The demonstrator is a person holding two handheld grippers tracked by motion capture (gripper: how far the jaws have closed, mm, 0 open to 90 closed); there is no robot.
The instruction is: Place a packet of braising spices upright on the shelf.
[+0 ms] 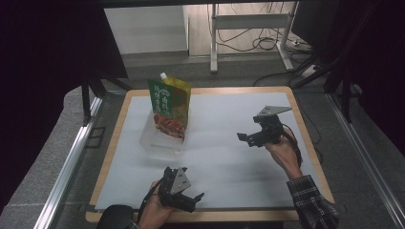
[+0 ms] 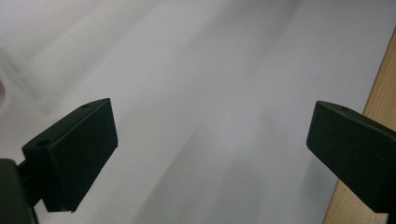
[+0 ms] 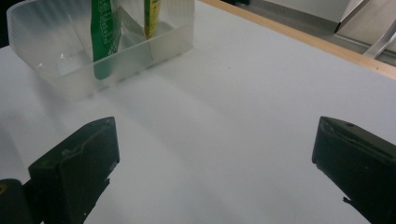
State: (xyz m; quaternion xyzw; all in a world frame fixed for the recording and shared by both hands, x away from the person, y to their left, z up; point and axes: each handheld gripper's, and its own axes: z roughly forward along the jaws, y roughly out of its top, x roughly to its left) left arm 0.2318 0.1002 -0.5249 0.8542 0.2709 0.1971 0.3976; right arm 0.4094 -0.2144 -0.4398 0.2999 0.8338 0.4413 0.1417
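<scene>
- My left gripper [image 1: 195, 199] and right gripper [image 1: 244, 138]: both wide apart, empty.
- Risk: tall green spouted pouch [image 1: 169, 105] topples from the clear plastic tub [image 1: 152, 145] if bumped.

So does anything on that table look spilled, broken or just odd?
Nothing stands out. The green pouch stands upright in the clear plastic tub, nothing spilled on the white tabletop, and both grippers, left and right, are open and empty.

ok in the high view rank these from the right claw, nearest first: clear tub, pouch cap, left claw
1. clear tub, to its left, mid-table
2. left claw, at the near edge; close to the tub's distance, hard to call
3. pouch cap, far left, at the pouch's top
</scene>
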